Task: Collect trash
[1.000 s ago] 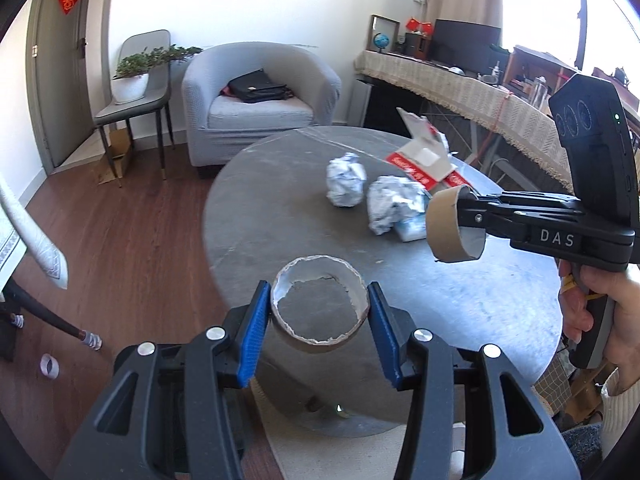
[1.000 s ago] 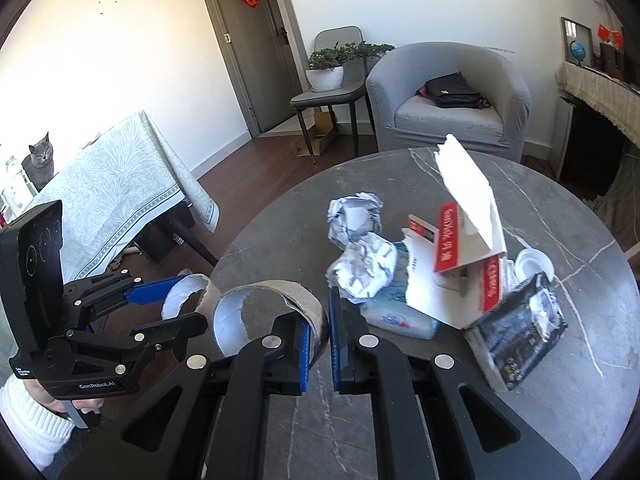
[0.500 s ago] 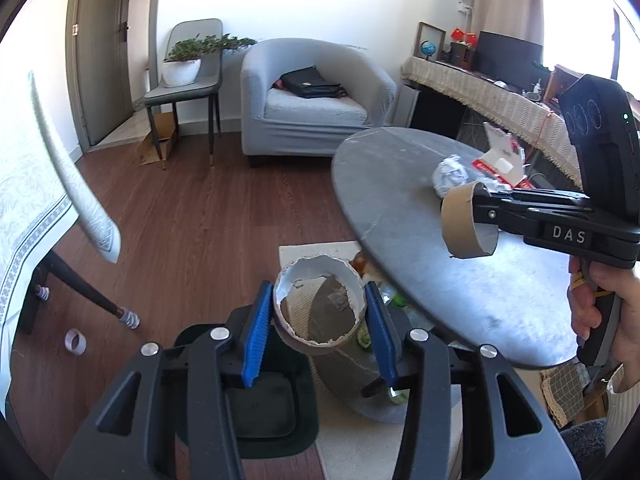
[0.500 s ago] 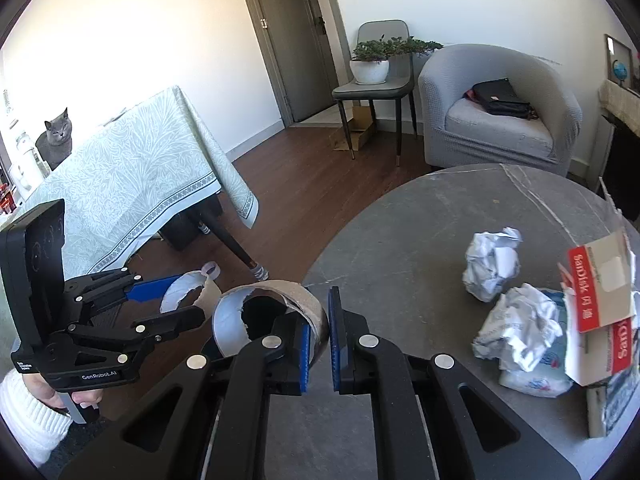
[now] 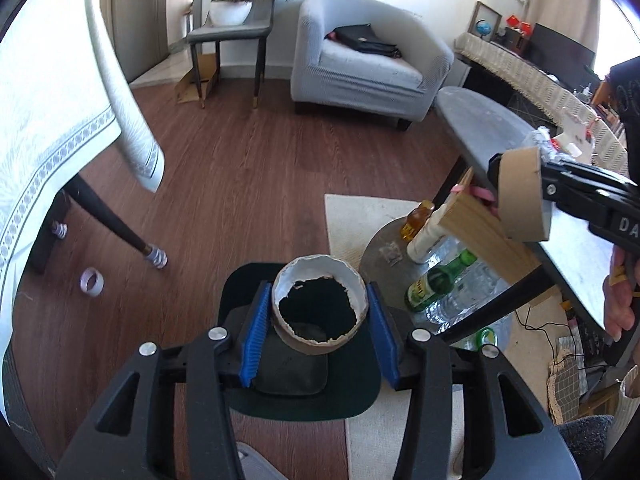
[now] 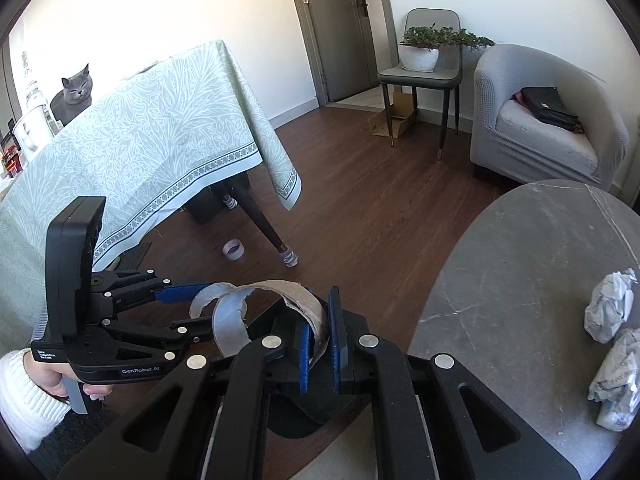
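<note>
My left gripper (image 5: 318, 304) has a torn cardboard tape core (image 5: 320, 280) between its blue pads; the pads touch its sides while the jaws are opening slightly. It hangs right over a dark green trash bin (image 5: 360, 400) on the floor. My right gripper (image 6: 320, 320) is shut on the wall of a second cardboard core (image 6: 296, 296), close beside the left one and near the bin. In the left wrist view that second core (image 5: 520, 196) shows at the right. Two crumpled paper balls (image 6: 608, 308) lie on the round grey table (image 6: 520, 280).
A cloth-covered table (image 6: 160, 140) with a grey cat (image 6: 74, 92) on it stands left of the bin. A tape roll (image 5: 92, 280) lies on the wood floor. Bottles (image 5: 436, 280) and a wooden block (image 5: 480, 224) sit under the round table. An armchair (image 5: 360, 76) stands behind.
Both grippers have swung left off the round table and down toward the floor, each still carrying its cardboard core. The trash bin has come into view under the left gripper.
</note>
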Demonstrator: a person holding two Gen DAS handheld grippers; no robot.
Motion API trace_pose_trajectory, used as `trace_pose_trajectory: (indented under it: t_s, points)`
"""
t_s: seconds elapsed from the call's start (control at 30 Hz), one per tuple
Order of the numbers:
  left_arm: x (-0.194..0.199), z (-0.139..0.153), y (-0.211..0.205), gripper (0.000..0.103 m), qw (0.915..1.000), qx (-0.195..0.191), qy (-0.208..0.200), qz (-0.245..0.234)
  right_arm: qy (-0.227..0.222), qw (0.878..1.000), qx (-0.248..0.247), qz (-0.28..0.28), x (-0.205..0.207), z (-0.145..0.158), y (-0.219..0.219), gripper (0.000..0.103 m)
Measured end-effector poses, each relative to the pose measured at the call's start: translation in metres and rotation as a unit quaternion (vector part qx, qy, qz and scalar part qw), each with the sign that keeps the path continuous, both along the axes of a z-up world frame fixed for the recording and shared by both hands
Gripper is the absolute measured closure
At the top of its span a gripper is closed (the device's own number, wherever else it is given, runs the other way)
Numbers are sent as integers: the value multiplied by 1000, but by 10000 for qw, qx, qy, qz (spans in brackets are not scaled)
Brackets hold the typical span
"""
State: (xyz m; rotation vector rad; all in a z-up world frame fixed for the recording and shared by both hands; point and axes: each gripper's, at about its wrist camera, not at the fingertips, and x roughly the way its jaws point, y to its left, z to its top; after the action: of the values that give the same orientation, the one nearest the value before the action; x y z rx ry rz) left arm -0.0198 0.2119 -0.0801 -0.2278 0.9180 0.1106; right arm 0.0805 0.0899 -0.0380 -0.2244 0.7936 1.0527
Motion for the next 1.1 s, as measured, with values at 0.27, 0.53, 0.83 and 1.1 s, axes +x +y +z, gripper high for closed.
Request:
trace_pose_trajectory:
  t_s: [0.27,0.53,0.83,1.1]
  points:
    - [-3,-22,22,51,9991,-16,390,141,-60,9997,-191,128,-6,-10,27,95]
    - [-13,-17,41,38,9992,-10,278,278,-341,9963,-760,212,-13,-32,59,95]
    - [-28,20,54,38,9989,105,-181,431,-182,9926,-1143,373,-19,-63,91,95]
    - [-32,41,56,37,9979,45,-472,452,107,9874,-1516,451,-19,-99,116,95]
